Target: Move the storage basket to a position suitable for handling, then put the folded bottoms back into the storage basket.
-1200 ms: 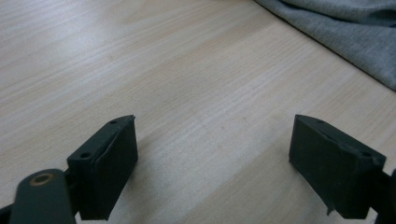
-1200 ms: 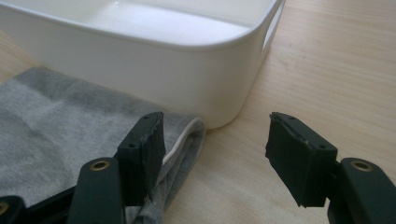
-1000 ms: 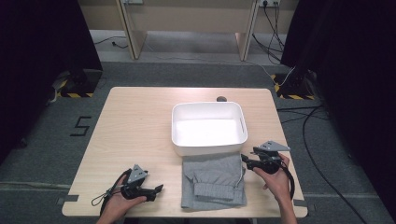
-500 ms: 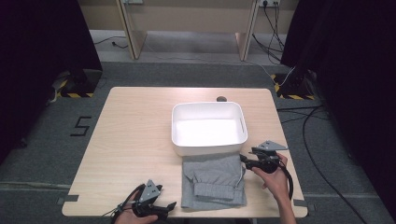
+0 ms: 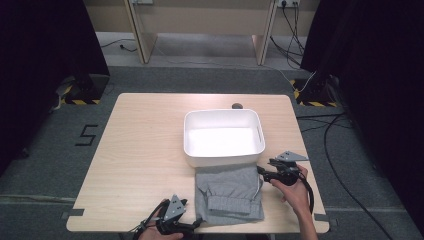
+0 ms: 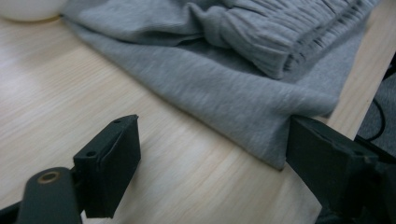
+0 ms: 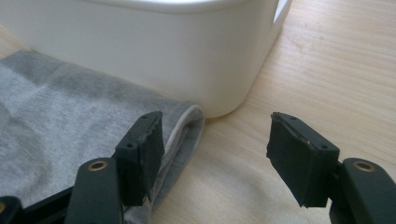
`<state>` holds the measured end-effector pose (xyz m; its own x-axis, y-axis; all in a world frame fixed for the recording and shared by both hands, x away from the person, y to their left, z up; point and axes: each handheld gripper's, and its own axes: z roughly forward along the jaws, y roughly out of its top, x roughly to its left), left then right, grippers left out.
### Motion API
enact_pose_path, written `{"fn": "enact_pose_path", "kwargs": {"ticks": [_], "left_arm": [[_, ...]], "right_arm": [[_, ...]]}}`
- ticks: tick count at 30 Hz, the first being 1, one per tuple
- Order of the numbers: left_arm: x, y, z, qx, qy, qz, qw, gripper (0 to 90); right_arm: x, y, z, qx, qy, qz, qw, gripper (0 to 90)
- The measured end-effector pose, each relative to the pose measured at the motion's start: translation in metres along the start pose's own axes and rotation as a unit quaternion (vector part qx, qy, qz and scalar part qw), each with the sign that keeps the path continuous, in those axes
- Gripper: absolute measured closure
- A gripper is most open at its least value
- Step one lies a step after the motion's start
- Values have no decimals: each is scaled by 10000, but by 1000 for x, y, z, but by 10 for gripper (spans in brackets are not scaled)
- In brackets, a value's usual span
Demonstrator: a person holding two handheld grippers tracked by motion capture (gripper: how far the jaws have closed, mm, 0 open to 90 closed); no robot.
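Garment (image 5: 229, 194) soft grey knit, ribbed cuff, folded.

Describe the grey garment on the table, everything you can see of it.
The grey garment looks like soft sweat-type knit, folded into a rough rectangle, lying flat at the table's near edge. A ribbed, gathered band is folded on top, and a pale cord or trim runs along its right edge. Its far edge meets the white tub. The left gripper stands open at its near left corner, one jaw touching the fabric; the right gripper, open, straddles its right edge.
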<state>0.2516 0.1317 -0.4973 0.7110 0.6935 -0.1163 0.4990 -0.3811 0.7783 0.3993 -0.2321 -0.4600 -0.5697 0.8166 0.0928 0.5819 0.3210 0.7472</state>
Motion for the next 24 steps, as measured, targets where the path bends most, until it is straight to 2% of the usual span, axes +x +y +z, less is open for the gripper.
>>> {"fn": "enact_pose_path", "kwargs": {"ticks": [2,10,14,17,18,24], "left_arm": [[-4,2,5,-44,-8,59,10000,175],[-4,4,7,-17,-83,83,9999,175],[-5,6,8,-42,-206,-80,9997,175],[-6,9,9,-6,-380,-126,9992,175],[-6,9,9,-6,-380,-126,9992,175],[-11,12,14,25,-419,20,9991,175]], "right_arm": [[0,-1,-3,-2,-21,44,10000,369],[0,-1,-4,-21,-37,22,10000,369],[1,-1,-2,27,-26,26,10000,370],[1,-3,-3,42,-17,64,10000,370],[1,-3,-3,42,-17,64,10000,370],[2,-3,-5,-2,2,90,10000,374]]}}
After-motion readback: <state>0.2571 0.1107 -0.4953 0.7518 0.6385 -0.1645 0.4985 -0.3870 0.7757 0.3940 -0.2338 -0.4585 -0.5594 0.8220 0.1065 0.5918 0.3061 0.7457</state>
